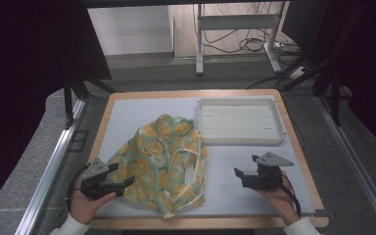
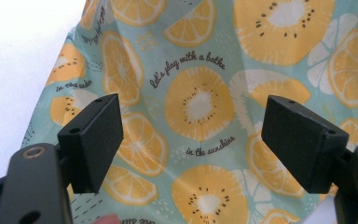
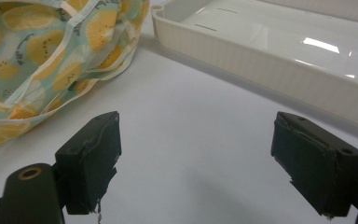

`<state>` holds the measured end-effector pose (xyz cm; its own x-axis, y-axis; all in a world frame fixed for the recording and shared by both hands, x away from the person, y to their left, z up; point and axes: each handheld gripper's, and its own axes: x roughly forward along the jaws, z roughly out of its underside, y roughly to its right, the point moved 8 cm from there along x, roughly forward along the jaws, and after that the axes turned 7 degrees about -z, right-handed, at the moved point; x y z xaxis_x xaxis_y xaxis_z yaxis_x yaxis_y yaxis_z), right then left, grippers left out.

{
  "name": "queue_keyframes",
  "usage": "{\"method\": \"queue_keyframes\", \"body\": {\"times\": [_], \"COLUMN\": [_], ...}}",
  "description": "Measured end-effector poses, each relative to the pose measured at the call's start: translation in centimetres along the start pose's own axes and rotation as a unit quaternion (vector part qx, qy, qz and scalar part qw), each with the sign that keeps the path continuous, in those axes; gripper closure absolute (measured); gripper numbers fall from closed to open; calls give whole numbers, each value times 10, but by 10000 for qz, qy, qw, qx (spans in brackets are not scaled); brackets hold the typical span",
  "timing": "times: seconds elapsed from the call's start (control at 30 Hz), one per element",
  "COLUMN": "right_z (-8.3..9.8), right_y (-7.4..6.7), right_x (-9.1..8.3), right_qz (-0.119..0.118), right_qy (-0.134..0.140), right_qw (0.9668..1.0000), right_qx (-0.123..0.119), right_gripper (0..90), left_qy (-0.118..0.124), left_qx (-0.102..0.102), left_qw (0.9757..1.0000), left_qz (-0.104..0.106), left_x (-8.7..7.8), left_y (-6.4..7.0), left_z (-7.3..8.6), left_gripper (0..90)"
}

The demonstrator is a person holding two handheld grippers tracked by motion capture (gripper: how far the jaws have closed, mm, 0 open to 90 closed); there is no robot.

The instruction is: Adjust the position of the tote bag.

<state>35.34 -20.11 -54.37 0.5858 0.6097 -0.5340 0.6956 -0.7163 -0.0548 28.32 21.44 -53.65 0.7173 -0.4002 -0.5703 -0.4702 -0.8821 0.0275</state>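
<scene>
Holding a pair of tongs in each hand, you work at the desk (image 1: 293,147) with a fruit-print cloth bag (image 1: 164,164) as the centrepiece. The bag lies crumpled on the pale mat, just left of the white tray (image 1: 240,121) and nearer to you than the tray, its cream straps looped across its middle.

Your left tongs (image 1: 126,183) sit at the bag's left edge, jaws set apart and pointing into the fabric; the left gripper view shows orange slices and the printed words "in the sunshine" between the two black pads, with nothing pinched.

Your right tongs (image 1: 239,173) hover to the right of the bag, well apart from it and in front of the tray, over bare mat. Their jaws also stand wide apart and empty, and the right gripper view shows the bag's strapped edge off to one side and the tray's glossy wall beyond.
</scene>
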Motion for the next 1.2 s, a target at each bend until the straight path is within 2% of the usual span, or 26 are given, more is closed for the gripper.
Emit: {"method": "queue_keyframes", "body": {"times": [0.17,0.53,0.8,1.0,1.2], "right_z": [-2,0,0,2,3], "right_y": [-4,2,3,6,6], "right_x": [-4,-2,-3,-2,-1], "right_qz": [29,152,177,191,207], "right_qy": [62,-23,-7,-43,-85], "right_qw": [9999,9999,9998,9998,9997], "right_qx": [-119,-51,-34,-2,-9], "right_gripper": [163,163,164,164,164], "left_qy": [167,244,377,282,227], "left_qx": [-27,-71,113,158,256], "left_qw": [9999,9996,9985,9976,9967], "left_qz": [25,110,388,614,736], "left_x": [-9,-19,-33,-28,-24], "left_y": [4,10,37,52,64], "left_z": [-7,-12,-20,-24,-26], "left_gripper": [217,234,241,242,237]}}
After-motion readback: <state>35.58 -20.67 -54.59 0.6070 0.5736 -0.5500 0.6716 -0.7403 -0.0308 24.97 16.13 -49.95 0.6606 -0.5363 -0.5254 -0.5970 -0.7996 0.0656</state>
